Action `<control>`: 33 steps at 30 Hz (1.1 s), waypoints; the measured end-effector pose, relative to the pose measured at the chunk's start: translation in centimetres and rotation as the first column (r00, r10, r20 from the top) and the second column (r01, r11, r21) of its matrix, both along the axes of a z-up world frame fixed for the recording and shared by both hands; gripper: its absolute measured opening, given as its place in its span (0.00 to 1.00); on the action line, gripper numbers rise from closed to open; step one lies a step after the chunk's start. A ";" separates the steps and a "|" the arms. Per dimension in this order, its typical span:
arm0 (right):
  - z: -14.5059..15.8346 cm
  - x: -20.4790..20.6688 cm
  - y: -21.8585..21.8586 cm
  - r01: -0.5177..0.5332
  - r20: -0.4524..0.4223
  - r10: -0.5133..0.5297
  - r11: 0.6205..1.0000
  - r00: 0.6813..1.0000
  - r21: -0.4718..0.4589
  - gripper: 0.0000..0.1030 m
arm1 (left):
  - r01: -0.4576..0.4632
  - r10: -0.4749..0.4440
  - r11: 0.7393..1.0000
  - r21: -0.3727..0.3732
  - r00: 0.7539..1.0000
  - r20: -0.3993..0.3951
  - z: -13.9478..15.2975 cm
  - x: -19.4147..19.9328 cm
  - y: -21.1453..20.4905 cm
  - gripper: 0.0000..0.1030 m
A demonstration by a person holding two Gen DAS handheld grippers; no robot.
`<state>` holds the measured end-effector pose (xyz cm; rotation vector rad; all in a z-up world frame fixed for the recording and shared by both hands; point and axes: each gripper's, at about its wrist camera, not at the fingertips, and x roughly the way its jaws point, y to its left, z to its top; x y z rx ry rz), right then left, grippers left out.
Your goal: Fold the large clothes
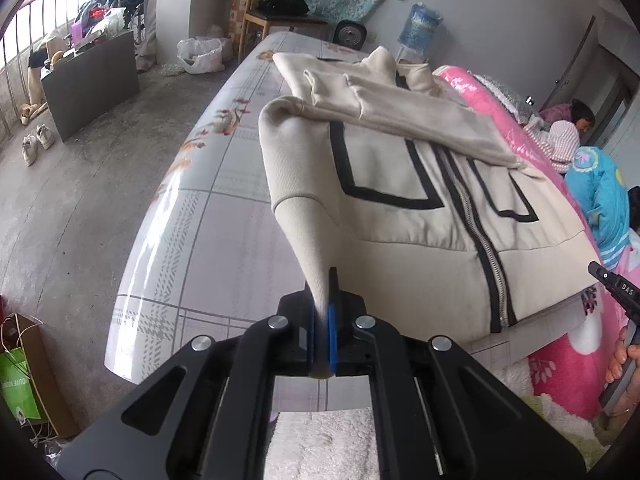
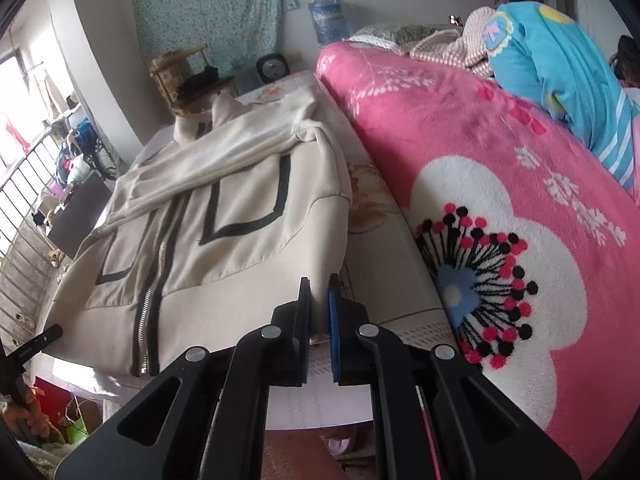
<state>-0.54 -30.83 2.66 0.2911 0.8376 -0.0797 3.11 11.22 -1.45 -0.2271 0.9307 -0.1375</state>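
- Cream knit, thick and floppy: the jacket lies front-up on the bed sheet, zipper closed, sleeves folded across the chest.
- Left gripper is clamped on the hem corner nearest it, cloth pulled into a taut cone.
- Right gripper pinches the opposite hem corner, fabric rising between its pads.
- Soft, fairly heavy by the look; it should drape, not slide. The ribbed hem corners look the best hold.
- Smooth patterned sheet underneath, pink flower blanket just beside, concrete floor and cluttered railing beyond.
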 end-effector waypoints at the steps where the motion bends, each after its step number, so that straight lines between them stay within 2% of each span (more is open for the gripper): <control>1: 0.5 -0.4 0.1 -0.010 0.003 0.010 1.000 1.000 0.001 0.07 | -0.005 0.005 1.000 -0.023 1.000 0.011 0.8 -0.3 0.6 0.04; 4: 1.9 -2.3 0.2 -0.023 -0.004 0.023 1.000 1.000 0.006 0.06 | -0.016 0.018 0.997 -0.076 1.000 0.017 2.5 -1.4 2.0 0.04; 7: 1.6 -4.2 0.0 -0.017 -0.045 0.021 0.997 0.999 0.080 0.06 | -0.033 0.031 0.994 -0.109 0.999 -0.013 3.0 -2.4 3.3 0.04; 10: -0.2 -4.7 0.2 -0.016 -0.093 0.028 0.991 0.995 0.130 0.06 | -0.053 0.042 0.990 -0.134 0.996 -0.084 1.2 -2.1 3.8 0.04; 12: -0.7 -3.9 0.4 -0.016 -0.093 0.030 0.989 0.995 0.145 0.05 | -0.066 0.042 0.981 -0.184 0.990 -0.132 -0.1 -1.1 4.0 0.04; 14: 0.4 -2.7 0.6 -0.037 -0.041 0.044 0.986 0.998 0.161 0.05 | -0.060 0.025 0.959 -0.278 0.992 -0.128 0.0 0.0 4.5 0.04; 16: 2.5 -0.7 0.7 -0.073 0.035 0.068 0.987 0.997 0.141 0.05 | -0.035 0.005 0.934 -0.355 0.996 -0.084 1.6 1.7 5.2 0.04; 18: 4.3 2.0 0.8 -0.096 0.102 0.084 0.988 0.991 0.121 0.05 | -0.014 -0.005 0.914 -0.405 0.999 -0.046 3.2 4.2 5.6 0.04; 20: 5.2 5.8 0.4 -0.091 0.118 0.075 0.986 0.990 0.140 0.06 | -0.003 0.000 0.915 -0.403 1.000 -0.008 4.2 7.4 5.9 0.06; 21: 5.1 7.9 0.0 -0.081 0.091 0.067 0.984 0.994 0.156 0.07 | -0.015 0.014 0.927 -0.374 1.000 -0.004 4.2 9.5 6.0 0.08; 23: 4.2 11.5 -0.9 -0.036 0.052 0.027 0.983 0.998 0.182 0.21 | -0.048 0.050 0.945 -0.323 0.999 0.000 3.4 12.8 6.2 0.18; 24: 3.6 12.6 -1.3 -0.001 0.034 -0.005 0.984 0.999 0.176 0.43 | -0.104 0.108 0.952 -0.289 0.994 -0.002 3.0 13.9 6.8 0.29; 25: 2.9 13.2 -1.8 0.033 0.017 -0.037 0.985 0.999 0.171 0.53 | -0.150 0.153 0.946 -0.287 0.988 -0.014 2.2 14.9 7.6 0.36; 27: 1.5 13.1 -2.5 0.068 -0.003 -0.069 0.976 0.998 0.209 0.53 | -0.209 0.202 0.910 -0.357 0.978 -0.057 0.7 15.5 9.3 0.37; 29: -0.1 11.9 -3.1 0.073 -0.021 -0.070 0.966 0.997 0.248 0.54 | -0.229 0.224 0.887 -0.401 0.973 -0.060 -0.2 14.5 10.5 0.37; 33: -3.0 8.7 -3.4 0.085 -0.101 -0.067 0.978 0.993 0.192 0.54 | -0.223 0.207 0.897 -0.381 0.975 -0.083 -1.7 10.7 10.9 0.38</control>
